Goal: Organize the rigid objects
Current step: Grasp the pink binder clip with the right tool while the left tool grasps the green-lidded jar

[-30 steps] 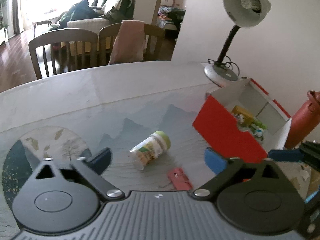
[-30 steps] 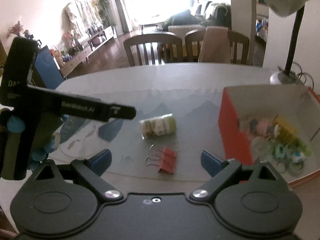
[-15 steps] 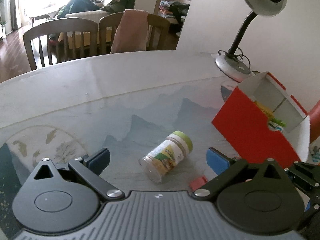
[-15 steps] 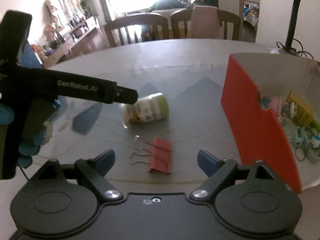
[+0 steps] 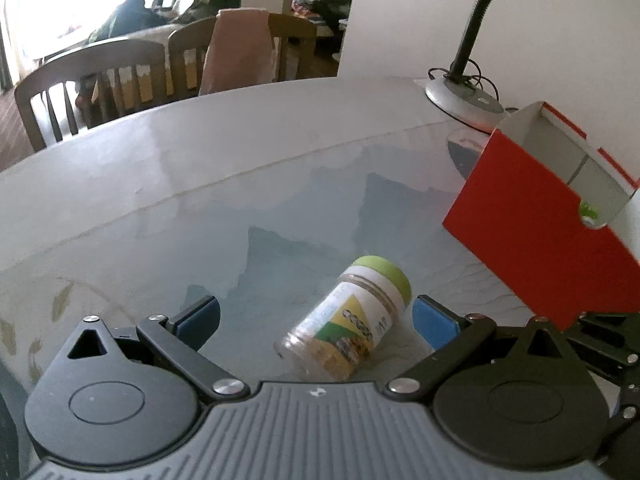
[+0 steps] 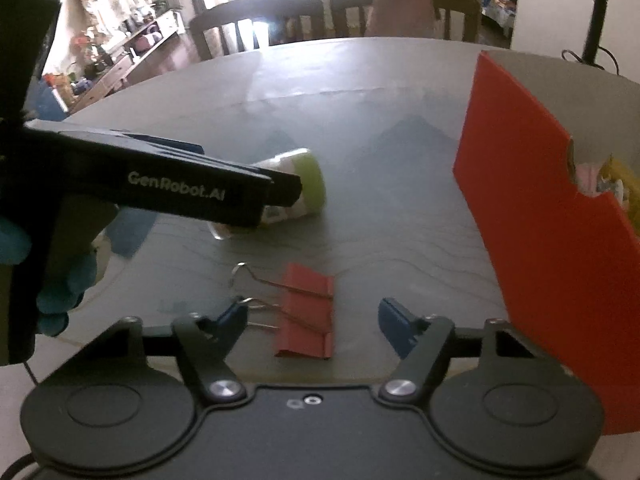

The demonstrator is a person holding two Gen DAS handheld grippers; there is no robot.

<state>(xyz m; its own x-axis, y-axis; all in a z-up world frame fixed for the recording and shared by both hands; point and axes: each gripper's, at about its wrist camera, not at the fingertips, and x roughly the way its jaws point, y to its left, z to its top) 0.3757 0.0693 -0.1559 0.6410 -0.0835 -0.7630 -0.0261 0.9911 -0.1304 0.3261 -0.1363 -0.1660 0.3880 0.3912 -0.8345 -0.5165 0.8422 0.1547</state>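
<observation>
Left hand-held gripper (image 5: 316,316), fingers spread wide, held low over the counter (image 5: 200,184) with the jar (image 5: 348,324) lying on its side between its blue pads, untouched. Right hand-held gripper (image 6: 312,320), likewise spread, low and level, framing the red binder clip (image 6: 306,316) flat on the counter. Red box (image 6: 532,216) stands to the right; its contents are mostly hidden by its wall. The left unit's body hides part of the jar in the right wrist view.
</observation>
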